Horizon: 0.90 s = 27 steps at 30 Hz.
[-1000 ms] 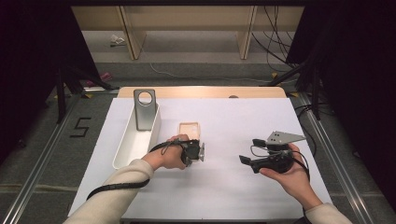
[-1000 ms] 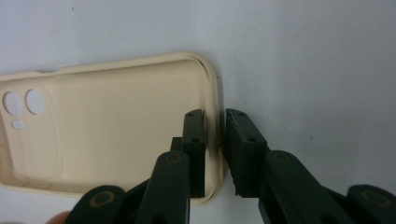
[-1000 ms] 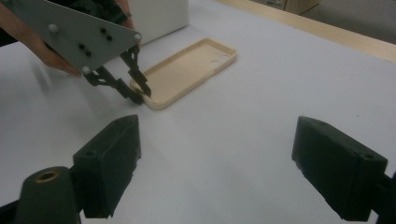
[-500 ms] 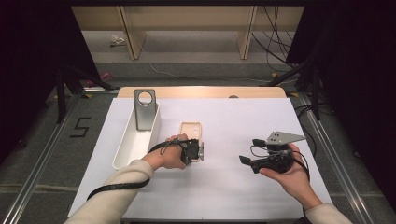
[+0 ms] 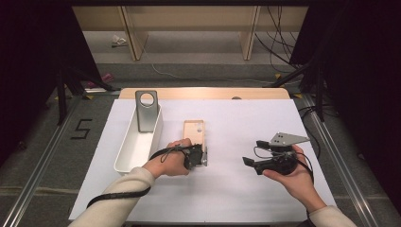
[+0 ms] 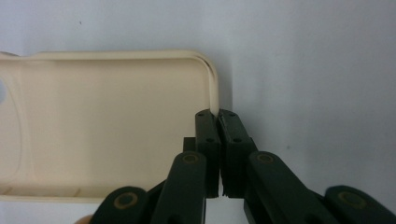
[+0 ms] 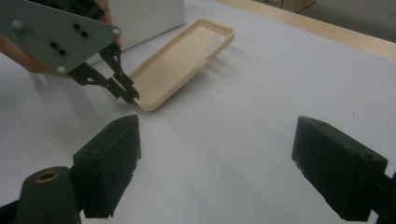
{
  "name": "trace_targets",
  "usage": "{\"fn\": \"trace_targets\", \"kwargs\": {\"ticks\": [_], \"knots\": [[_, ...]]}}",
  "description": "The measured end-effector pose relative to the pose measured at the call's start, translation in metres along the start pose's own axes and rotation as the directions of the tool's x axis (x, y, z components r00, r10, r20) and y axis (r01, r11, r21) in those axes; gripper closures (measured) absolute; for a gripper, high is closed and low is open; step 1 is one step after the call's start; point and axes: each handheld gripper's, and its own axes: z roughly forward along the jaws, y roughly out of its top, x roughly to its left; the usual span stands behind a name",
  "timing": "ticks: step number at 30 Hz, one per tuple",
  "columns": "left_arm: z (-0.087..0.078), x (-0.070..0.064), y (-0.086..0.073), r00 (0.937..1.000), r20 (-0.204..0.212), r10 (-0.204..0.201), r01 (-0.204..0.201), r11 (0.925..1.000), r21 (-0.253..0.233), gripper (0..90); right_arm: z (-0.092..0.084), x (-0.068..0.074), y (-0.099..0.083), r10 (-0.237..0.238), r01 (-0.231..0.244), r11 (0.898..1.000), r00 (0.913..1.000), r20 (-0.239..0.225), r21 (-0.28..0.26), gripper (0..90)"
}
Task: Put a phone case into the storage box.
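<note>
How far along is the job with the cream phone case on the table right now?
Done: the left tool has just closed its jaws on the side wall of the phone case near a corner. In hand: the grip is made, and the case still lies on the white table. Left: lifting it, perhaps to the white bin beside it, though that is a guess. The right tool waits open, holding nothing.
</note>
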Motion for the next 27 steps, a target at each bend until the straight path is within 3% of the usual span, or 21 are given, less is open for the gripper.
{"fn": "trace_targets", "kwargs": {"ticks": [1,5,7,8,18,27], "knots": [[-0.001,-0.003,0.0,0.9999,-0.002,-0.017,0.017,0.9998,-0.01,87.5,0.0,0.0,0.0,0.002,-0.002,1.0,1.0,0.001,0.001,16.4],[-0.007,-0.012,-0.001,0.999,-0.045,0.005,-0.007,0.9995,-0.031,87.6,0.002,0.0,0.0,0.006,-0.006,1.0,0.9999,0.009,0.003,16.5],[-0.009,-0.02,-0.003,0.9986,-0.05,-0.016,0.014,0.9989,-0.044,87.6,0.003,0.0,0.001,0.01,-0.01,1.0,0.9999,0.012,0.007,16.5],[-0.01,-0.021,-0.003,0.9983,-0.059,-0.006,0.003,0.9988,-0.048,87.6,0.004,0.0,0.001,0.011,-0.011,1.0,0.9999,0.013,0.008,16.6],[-0.02,-0.043,-0.01,0.9952,-0.086,-0.047,0.036,0.9912,-0.128,87.6,0.017,0.008,0.008,0.01,-0.01,1.0,0.9999,0.012,0.012,16.8],[-0.026,-0.053,-0.005,0.9944,-0.097,-0.043,0.028,0.9872,-0.157,87.7,0.031,0.012,0.016,0.031,-0.031,1.0,0.9995,0.002,0.0,17.9]]}}
